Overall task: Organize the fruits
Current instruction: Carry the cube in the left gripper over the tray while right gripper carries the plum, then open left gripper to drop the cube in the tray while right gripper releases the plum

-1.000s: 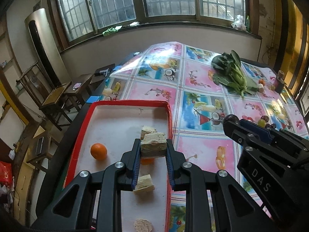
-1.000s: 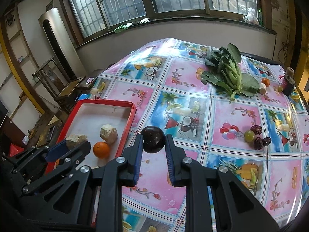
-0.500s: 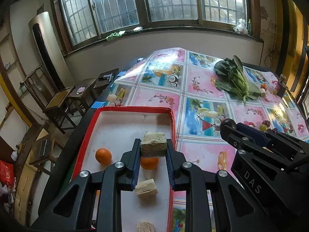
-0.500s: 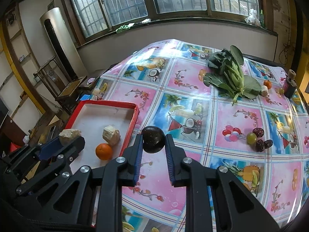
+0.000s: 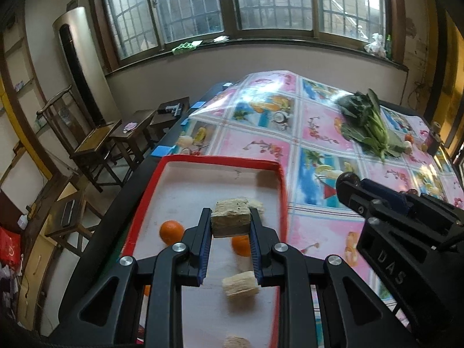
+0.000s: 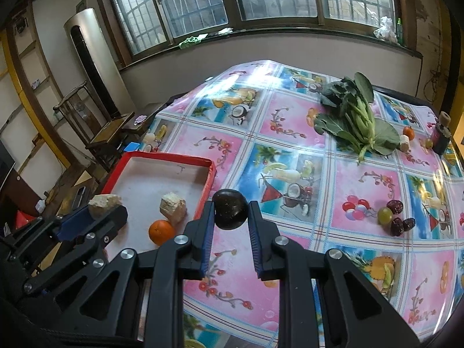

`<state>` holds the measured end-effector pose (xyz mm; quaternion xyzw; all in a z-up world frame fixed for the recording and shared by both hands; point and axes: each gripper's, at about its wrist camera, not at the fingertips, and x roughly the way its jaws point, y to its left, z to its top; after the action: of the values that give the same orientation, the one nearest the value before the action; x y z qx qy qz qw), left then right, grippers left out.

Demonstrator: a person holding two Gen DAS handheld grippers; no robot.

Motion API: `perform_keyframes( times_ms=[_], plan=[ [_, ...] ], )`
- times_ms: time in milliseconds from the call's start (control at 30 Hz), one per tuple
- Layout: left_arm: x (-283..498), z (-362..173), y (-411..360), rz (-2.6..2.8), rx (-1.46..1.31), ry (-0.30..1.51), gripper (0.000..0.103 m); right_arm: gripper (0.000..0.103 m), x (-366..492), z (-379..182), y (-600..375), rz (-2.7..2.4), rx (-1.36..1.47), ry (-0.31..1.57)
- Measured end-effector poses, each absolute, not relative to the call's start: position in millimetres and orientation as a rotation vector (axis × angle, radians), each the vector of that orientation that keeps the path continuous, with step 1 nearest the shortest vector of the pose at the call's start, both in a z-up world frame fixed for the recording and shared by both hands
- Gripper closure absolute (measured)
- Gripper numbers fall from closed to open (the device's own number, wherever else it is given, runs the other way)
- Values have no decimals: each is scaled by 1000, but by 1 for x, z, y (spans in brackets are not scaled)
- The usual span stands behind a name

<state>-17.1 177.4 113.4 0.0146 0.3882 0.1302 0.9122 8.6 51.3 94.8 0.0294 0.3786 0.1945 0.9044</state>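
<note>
Left wrist view: the left tongs [image 5: 230,226] sit at lower centre, clenched on a pale, layered block [image 5: 231,221] held above the red-rimmed tray [image 5: 220,161]. Beneath it in the tray lie two oranges, one at the left [image 5: 171,232] and one partly hidden behind the tongs [image 5: 241,245], with more pale chunks [image 5: 240,287] toward the bottom edge. The block is pinched only by its two sides and looks fibrous; in my judgement a squeeze could crumble it, and letting go from this height could make it bounce against the orange below or knock that orange rolling. The right tongs [image 5: 346,181] intrude from the right edge of the frame, close by; if both come down into the tray together they may collide.

Right wrist view: the right tongs [image 6: 230,213] at centre are clamped on a dark, round, glossy fruit [image 6: 230,213], poised over the patterned worktop [image 6: 290,150] just beside the tray's right rim [image 6: 207,187], not over the tray. A smooth ball gripped at two points can squirt out, and dropped here it would likely roll across the slick cloth or strike the rim. At the right of the frame a green grape and dark fruits [image 6: 391,217] lie loose near leafy greens [image 6: 356,121]; a rolling fruit could scatter them.
</note>
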Motion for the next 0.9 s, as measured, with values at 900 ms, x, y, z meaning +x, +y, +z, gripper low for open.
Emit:
perform_keyframes(
  times_ms=[900],
  plan=[
    [-16, 67, 261, 322, -58, 920, 80, 78, 40, 90, 150, 505, -26, 820]
  ],
)
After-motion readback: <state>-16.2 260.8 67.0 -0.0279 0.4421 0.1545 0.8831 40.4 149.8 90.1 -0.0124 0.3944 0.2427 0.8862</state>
